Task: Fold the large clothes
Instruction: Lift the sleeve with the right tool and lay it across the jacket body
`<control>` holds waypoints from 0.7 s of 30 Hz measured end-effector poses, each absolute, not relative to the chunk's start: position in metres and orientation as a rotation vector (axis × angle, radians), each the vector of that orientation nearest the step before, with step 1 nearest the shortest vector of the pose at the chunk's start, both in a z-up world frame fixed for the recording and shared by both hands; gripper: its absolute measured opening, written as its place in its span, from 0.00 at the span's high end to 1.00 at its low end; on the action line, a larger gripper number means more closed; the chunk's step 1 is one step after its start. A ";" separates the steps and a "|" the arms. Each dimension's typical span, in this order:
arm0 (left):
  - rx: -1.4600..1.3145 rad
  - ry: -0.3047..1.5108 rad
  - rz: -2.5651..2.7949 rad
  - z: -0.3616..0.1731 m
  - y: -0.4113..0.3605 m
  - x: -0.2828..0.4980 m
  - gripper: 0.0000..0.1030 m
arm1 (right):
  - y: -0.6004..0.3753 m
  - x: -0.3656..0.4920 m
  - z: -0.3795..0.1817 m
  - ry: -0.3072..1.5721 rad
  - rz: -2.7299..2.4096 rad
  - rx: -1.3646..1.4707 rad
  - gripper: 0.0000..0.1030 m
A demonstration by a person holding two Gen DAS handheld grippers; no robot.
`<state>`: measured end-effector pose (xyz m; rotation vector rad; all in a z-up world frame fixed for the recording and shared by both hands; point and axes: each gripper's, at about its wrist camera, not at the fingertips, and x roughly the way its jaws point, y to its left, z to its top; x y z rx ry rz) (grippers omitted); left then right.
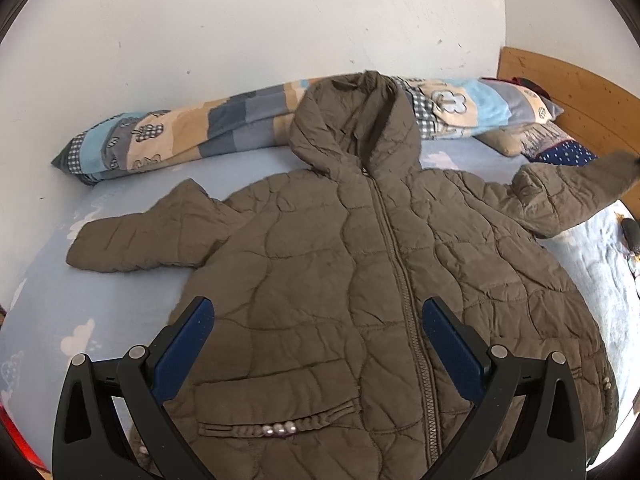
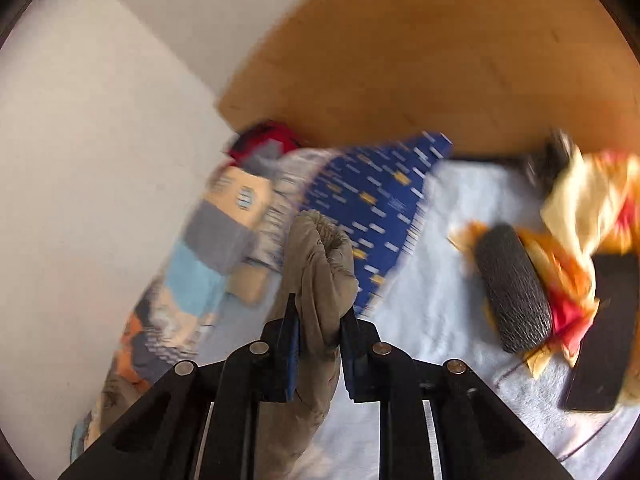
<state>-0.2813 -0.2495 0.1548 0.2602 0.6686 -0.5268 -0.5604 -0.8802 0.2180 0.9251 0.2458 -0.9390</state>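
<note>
- White wall [image 1: 240, 32] behind; wooden headboard [image 1: 572, 96] at the far right of the left wrist view.
- Bed [image 1: 52, 304] with a pale blue sheet printed with white shapes, bearing everything listed below.
- Quilted jacket [image 1: 340, 264], olive-brown, hooded, laid flat front-up in the middle of the bed, zip closed, hood toward the wall. One sleeve lies flat on the sheet at picture left; the other sleeve [image 2: 320, 272] is lifted off the sheet at picture right.
- Patchwork bolster [image 1: 180, 136], blue, tan and grey, lying along the wall behind the hood.
- Dark blue dotted pillow [image 2: 380, 208] near the headboard.
- Yellow-and-red cloth [image 2: 576, 216], crumpled on the sheet, blurred.
- Dark grey textured case [image 2: 512, 288], lying against that cloth.
- Flat black slab [image 2: 604, 332], just beside the case.
- Left gripper [image 1: 318, 320]: jaws spread wide, nothing between them, above the jacket's lower front.
- Right gripper [image 2: 318, 320]: jaws clenched on the raised sleeve's cuff end, cloth bunched between the blue pads.
</note>
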 end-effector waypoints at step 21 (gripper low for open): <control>0.134 0.719 -0.318 0.163 -0.156 -0.238 0.00 | -0.538 -0.276 0.337 0.472 -0.356 0.426 0.82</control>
